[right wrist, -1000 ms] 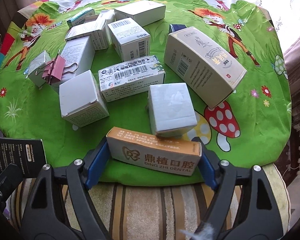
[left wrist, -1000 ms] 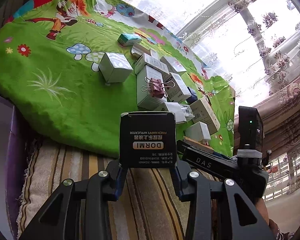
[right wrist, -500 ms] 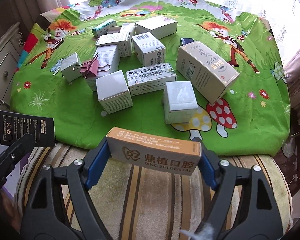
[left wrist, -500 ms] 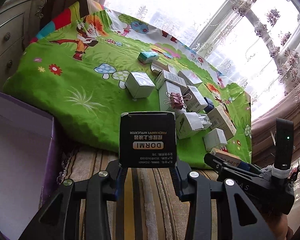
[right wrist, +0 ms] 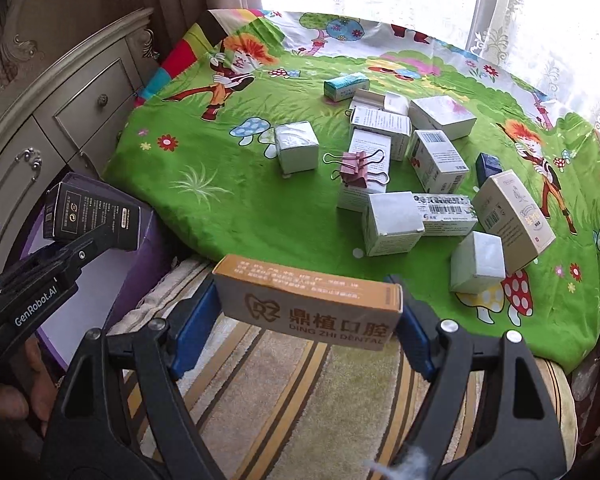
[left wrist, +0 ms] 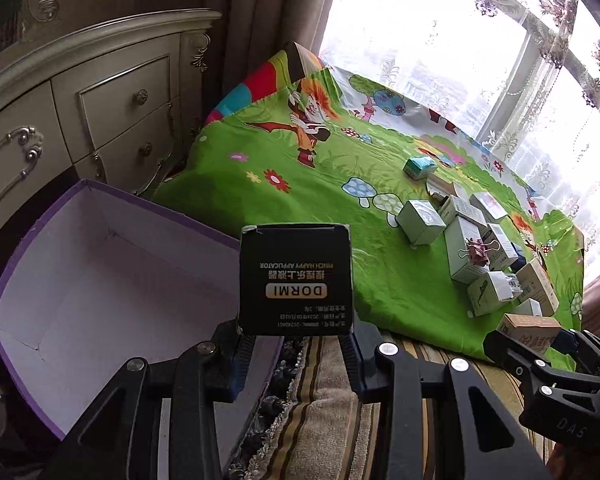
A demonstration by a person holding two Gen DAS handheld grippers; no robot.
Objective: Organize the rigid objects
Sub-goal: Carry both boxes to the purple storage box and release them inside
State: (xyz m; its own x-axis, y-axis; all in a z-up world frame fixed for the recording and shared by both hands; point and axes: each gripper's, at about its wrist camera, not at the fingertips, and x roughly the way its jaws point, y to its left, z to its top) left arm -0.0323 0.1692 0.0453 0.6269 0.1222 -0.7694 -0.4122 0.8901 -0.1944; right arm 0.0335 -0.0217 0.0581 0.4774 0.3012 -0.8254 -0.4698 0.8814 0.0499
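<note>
My left gripper point(left wrist: 296, 334) is shut on a black DORMI box point(left wrist: 296, 280), held upright over the near right edge of an open purple carton point(left wrist: 32, 236) with a white inside. In the right wrist view that black box point(right wrist: 92, 216) and the left gripper point(right wrist: 66, 254) show at the left. My right gripper point(right wrist: 308, 322) is shut on an orange dental box point(right wrist: 308, 308), gripped by its two ends above a striped cushion point(right wrist: 300, 400). The left wrist view shows the orange box point(left wrist: 528, 330) at its lower right.
Several small white and beige boxes and a pink binder clip point(right wrist: 356, 166) lie on a green cartoon cloth point(right wrist: 228, 200). A pale dresser point(left wrist: 80, 100) stands behind the purple carton point(right wrist: 140, 268). Curtains and a bright window close off the far side.
Both grippers have swung left and lifted away from the cloth, each keeping its box. The purple carton and the dresser have come into view.
</note>
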